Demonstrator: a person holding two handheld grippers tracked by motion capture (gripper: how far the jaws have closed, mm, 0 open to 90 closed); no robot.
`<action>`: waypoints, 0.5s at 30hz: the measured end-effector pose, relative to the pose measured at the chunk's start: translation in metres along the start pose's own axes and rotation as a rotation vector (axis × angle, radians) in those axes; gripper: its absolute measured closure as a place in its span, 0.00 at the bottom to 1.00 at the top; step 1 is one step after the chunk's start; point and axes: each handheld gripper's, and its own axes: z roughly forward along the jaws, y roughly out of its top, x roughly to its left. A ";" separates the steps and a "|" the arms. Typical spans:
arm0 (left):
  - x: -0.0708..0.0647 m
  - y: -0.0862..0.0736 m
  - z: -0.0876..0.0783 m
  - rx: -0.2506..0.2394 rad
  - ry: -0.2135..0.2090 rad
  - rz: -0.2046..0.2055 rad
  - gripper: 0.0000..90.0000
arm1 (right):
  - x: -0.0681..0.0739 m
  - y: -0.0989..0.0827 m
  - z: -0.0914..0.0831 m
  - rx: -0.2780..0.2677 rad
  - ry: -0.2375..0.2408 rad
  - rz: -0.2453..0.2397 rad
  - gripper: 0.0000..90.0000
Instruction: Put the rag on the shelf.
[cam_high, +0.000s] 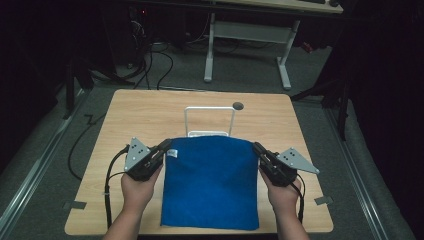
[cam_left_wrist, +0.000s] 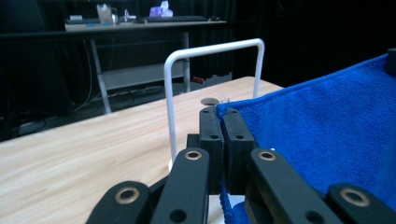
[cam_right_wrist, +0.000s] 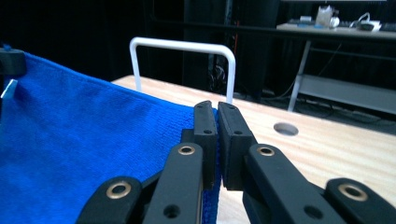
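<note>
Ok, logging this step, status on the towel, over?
Left tool and right tool shut on blue towel's far corners. Towel lifted at far edge. White rack just beyond, not touching.

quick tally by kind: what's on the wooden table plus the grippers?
Blue terry cloth towel: 1
White bent-wire metal rack: 1
Black two-jaw grippers: 2, the left gripper and the right gripper, each pinching a far corner of the towel
Total: 4

- left gripper (cam_high: 162, 148): black linkage jaws w/ brass-ringed pivots, grey triangular plate, black cable
- right gripper (cam_high: 258, 149): same build
- forearms bare, no sleeves
</note>
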 end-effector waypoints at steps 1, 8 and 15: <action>0.000 0.000 0.000 0.000 0.000 0.000 0.98 | 0.001 0.002 -0.002 -0.008 0.001 -0.008 0.97; -0.009 0.014 -0.012 -0.062 -0.001 0.030 0.98 | 0.008 0.016 -0.013 -0.058 0.017 -0.023 0.97; -0.010 0.020 -0.017 -0.084 -0.002 0.034 0.98 | 0.014 0.026 -0.020 -0.098 0.033 -0.042 0.97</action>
